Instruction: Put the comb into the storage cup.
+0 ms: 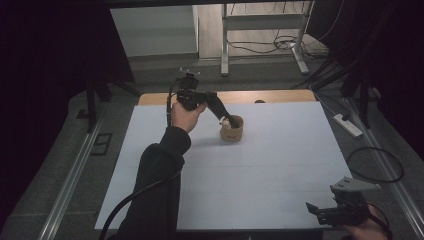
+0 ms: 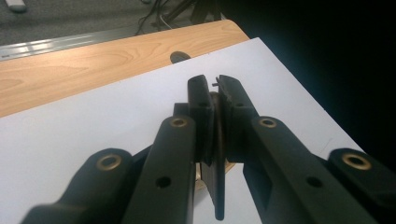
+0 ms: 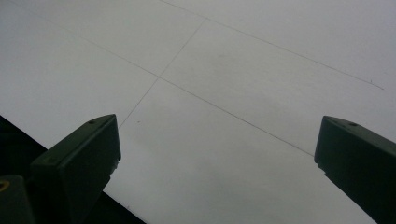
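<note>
A small brown cup (image 1: 233, 130) stands on the white table sheet (image 1: 260, 175), toward the far middle. My left gripper (image 1: 223, 119) slants down to the cup's near-left rim, where a small white bit shows at its tips. In the left gripper view the jaws (image 2: 212, 81) are shut on a thin dark flat piece (image 2: 217, 186), seen edge-on with a brownish rim; what it is I cannot tell. My right gripper (image 1: 315, 212) rests at the near right corner, far from the cup. It is open (image 3: 219, 135), with bare sheet between its wide-apart jaws.
A strip of wooden tabletop (image 1: 240, 96) runs along the sheet's far edge, with a dark hole (image 2: 180, 57) in it. On the floor to the right lie a power strip (image 1: 347, 125) and a looped cable (image 1: 375, 165). Desk legs (image 1: 225, 45) stand behind the table.
</note>
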Motion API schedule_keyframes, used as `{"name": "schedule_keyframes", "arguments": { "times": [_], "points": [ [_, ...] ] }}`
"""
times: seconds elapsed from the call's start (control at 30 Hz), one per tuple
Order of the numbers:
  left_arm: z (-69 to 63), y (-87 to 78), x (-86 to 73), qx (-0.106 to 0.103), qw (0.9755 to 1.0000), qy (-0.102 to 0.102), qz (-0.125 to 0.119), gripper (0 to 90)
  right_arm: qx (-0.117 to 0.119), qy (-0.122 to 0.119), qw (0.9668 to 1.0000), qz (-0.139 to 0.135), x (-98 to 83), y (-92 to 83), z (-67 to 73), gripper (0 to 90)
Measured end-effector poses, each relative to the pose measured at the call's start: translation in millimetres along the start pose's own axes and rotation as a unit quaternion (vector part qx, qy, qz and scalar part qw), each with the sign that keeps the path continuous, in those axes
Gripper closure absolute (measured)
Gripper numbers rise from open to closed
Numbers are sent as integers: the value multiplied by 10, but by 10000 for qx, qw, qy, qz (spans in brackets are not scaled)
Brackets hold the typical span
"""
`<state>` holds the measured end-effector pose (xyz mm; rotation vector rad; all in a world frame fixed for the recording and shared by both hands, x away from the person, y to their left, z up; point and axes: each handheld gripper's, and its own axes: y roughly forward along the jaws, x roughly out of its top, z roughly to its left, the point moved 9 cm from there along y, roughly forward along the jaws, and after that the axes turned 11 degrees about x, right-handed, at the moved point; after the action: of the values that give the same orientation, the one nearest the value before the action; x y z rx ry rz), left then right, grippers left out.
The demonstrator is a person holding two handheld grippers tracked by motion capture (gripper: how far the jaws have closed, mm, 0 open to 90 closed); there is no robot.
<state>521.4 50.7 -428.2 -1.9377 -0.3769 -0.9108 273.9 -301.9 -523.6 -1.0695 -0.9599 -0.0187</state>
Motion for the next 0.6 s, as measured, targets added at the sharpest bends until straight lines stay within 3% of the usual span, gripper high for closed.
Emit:
{"name": "schedule_keyframes", "arguments": {
  "times": [0.6],
  "points": [
    [118,89,-66,-68,9992,-404,6,839,28,-12,10000,33,-4,7,10,7]
  ]
}}
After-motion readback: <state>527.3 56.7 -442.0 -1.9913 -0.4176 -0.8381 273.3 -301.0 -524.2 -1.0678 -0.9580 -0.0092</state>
